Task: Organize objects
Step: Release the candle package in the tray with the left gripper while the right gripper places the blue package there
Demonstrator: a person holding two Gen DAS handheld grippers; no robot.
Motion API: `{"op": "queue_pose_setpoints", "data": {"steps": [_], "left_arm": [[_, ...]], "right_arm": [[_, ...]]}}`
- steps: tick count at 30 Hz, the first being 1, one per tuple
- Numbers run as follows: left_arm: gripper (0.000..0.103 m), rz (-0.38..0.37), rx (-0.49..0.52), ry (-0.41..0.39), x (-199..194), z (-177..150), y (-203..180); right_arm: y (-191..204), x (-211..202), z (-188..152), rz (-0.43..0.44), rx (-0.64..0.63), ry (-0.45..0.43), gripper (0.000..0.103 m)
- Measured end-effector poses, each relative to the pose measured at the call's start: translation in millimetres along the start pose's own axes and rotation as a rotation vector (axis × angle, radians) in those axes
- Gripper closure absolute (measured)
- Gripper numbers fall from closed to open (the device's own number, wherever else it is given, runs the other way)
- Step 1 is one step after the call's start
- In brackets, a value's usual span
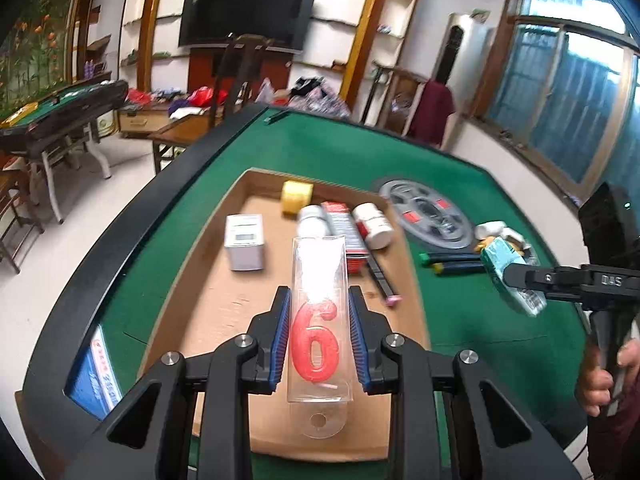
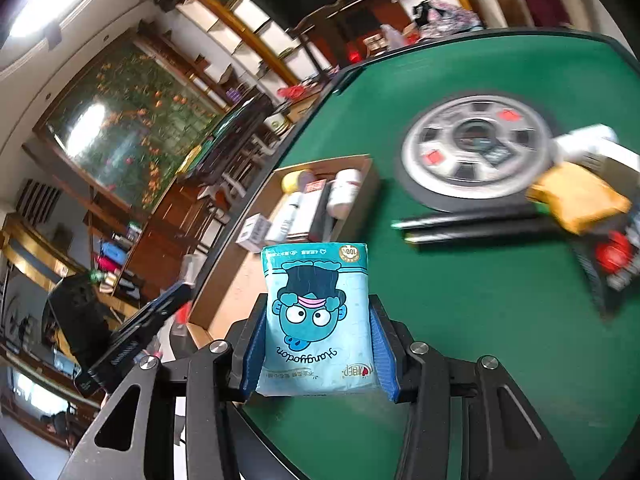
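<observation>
the cardboard tray [image 1: 224,300] lies on the green tabletop [image 1: 460,320] near its left edge, already holding bottles and boxes. the tissue pack [image 2: 318,316], held above the tabletop beside the tray's right wall, is pinched across its width in the jaws of the right gripper [image 2: 320,344]; likely soft, light, compressible. the number-six candle pack [image 1: 318,320], over the tray, is pinched at its sides in the jaws of the left gripper [image 1: 319,336]; the clear shell looks stiff, slippery, crackable.

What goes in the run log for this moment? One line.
left gripper: shut on candle pack over cardboard tray | right gripper: shut on tissue pack
</observation>
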State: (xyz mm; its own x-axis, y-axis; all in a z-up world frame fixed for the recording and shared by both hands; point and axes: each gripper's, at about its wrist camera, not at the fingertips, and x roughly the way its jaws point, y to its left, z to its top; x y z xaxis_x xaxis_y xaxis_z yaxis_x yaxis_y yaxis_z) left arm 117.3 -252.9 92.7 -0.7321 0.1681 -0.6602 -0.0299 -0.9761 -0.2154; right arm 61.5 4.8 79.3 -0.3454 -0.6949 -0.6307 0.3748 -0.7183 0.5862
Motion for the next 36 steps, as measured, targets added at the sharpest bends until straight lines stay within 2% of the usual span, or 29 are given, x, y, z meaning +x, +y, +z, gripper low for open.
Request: {"op": "queue_pose_setpoints", "data": {"steps": [3, 8, 14, 19, 20, 22, 24, 28, 30, 33, 36], "left_arm": [[0.076, 0.057, 0.007, 0.048, 18.4, 5.1, 13.4], [0.076, 0.125, 0.017, 0.137, 49.5, 11.9, 31.3], [0.076, 0.152, 0.004, 0.208, 75.6, 19.4, 43.4], [0.075, 0.141, -0.038, 0.226, 90.7, 26.0, 50.0], [0.073, 0.135, -0.063, 0.222, 91.7, 26.7, 53.0], [0.054, 0.111, -0.105, 0.215, 91.7, 26.4, 58.8], [0.050, 0.084, -0.135, 0.201, 89.2, 25.1, 62.4], [0.045, 0.101, -0.138, 0.155, 73.0, 20.2, 57.8], [0.043, 0.103, -0.142, 0.116, 59.6, 19.3, 53.4], [0.030, 0.117, -0.150, 0.069, 40.6, 17.3, 44.9], [0.022, 0.139, -0.141, 0.042, 26.4, 15.0, 33.9]], "right_arm": [[16.2, 34.5, 7.7, 0.021, -0.003, 0.055, 0.052], [41.5, 94.5, 12.9, -0.010, -0.046, 0.144, 0.052], [54.0, 148.0, 18.9, -0.050, -0.069, 0.218, 0.052], [63.5, 169.9, 25.0, -0.127, -0.120, 0.221, 0.051], [63.6, 172.3, 25.4, -0.145, -0.133, 0.217, 0.050], [63.9, 176.2, 25.6, -0.174, -0.153, 0.206, 0.047], [65.0, 178.0, 26.0, -0.183, -0.164, 0.199, 0.045], [62.2, 170.6, 28.7, -0.126, -0.139, 0.186, 0.035], [58.8, 159.2, 29.4, -0.096, -0.116, 0.151, 0.032], [51.1, 133.2, 27.6, -0.080, -0.090, 0.079, 0.026], [41.3, 103.6, 24.3, -0.088, -0.063, 0.011, 0.019]]}}
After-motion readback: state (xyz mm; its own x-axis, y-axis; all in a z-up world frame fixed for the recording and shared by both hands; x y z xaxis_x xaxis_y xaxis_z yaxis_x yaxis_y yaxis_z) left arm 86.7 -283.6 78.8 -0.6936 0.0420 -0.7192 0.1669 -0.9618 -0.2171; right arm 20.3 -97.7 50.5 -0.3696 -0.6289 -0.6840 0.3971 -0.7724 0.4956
